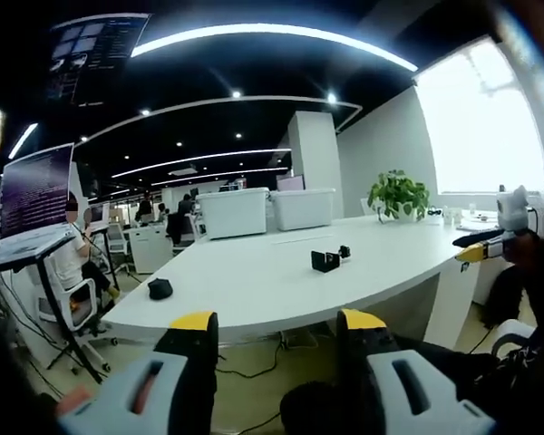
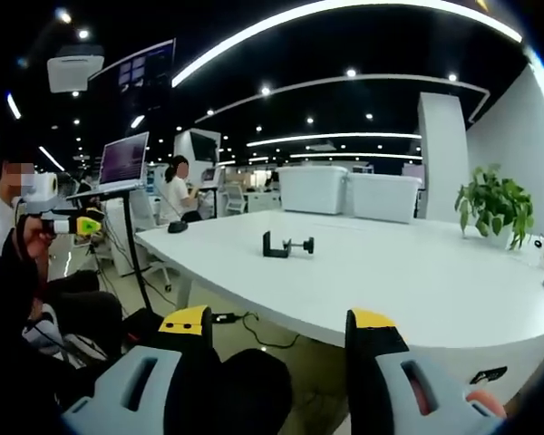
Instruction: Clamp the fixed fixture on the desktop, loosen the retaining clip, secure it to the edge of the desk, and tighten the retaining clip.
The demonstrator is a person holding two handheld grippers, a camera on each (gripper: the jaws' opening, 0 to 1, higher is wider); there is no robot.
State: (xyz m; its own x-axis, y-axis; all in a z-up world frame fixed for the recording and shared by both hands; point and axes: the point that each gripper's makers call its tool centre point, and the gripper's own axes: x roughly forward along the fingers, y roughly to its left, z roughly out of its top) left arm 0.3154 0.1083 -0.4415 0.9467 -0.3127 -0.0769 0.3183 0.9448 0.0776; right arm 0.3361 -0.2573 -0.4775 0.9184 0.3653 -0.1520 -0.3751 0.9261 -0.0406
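Observation:
A small black clamp fixture (image 1: 326, 259) lies on the white desk (image 1: 254, 290), well back from the near edge. In the right gripper view the same fixture (image 2: 285, 246) shows its C-shaped body and screw knob. My left gripper (image 1: 274, 324) hangs open in front of the desk edge, far short of the fixture, with nothing between its yellow-tipped jaws. My right gripper (image 2: 276, 324) is open too, below the desk's near edge (image 2: 363, 317). The right gripper's yellow tips (image 1: 476, 251) reach in at the right of the left gripper view, and the left gripper (image 2: 77, 224) shows at the left of the right gripper view.
A black mouse (image 1: 160, 289) rests on the desk's left part. Two white bins (image 1: 265, 210) stand at the far edge, with a potted plant (image 1: 399, 194) to their right. A laptop on a stand (image 1: 32, 195) and seated people are at the left. Cables lie on the floor.

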